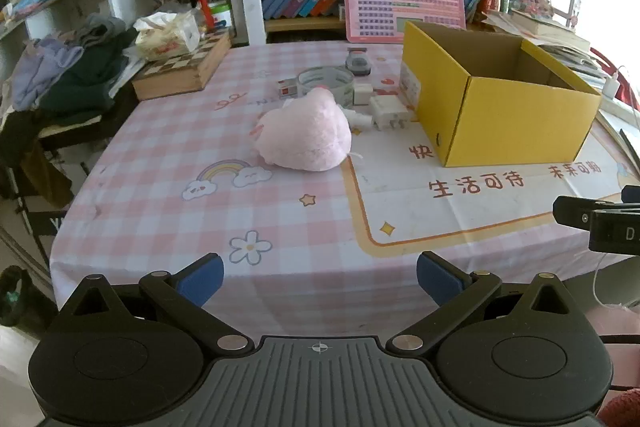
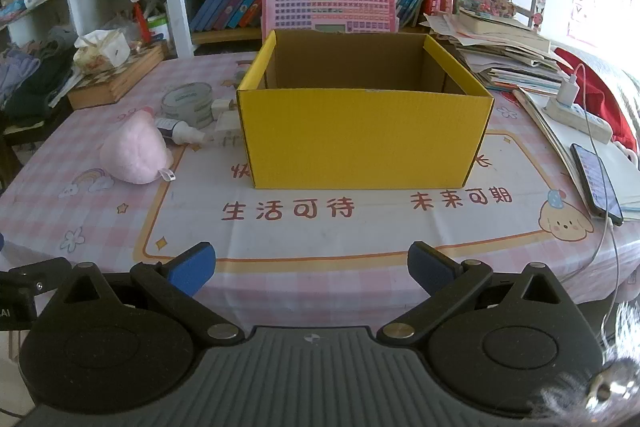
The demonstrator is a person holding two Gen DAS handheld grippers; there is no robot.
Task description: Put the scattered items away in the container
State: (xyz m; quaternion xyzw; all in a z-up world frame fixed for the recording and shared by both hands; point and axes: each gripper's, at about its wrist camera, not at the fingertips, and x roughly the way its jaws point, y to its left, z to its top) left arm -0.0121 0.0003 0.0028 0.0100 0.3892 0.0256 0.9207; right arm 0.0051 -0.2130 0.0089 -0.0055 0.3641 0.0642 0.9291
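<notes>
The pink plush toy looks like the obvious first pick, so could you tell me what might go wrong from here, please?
1. The pink plush toy lies against a small spray bottle and a white plug; grabbing it could knock them about.
2. The yellow box is light cardboard, so a bump from the open left gripper may slide it.
3. The tape roll could roll away if nudged.

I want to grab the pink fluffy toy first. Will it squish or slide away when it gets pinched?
The pink fluffy toy looks plush and rounded, so it will probably squash between the pads rather than slip. It seems light for its bulk, so a push may just shove it along the tablecloth. Its lumpy shape makes rolling unlikely.
</notes>
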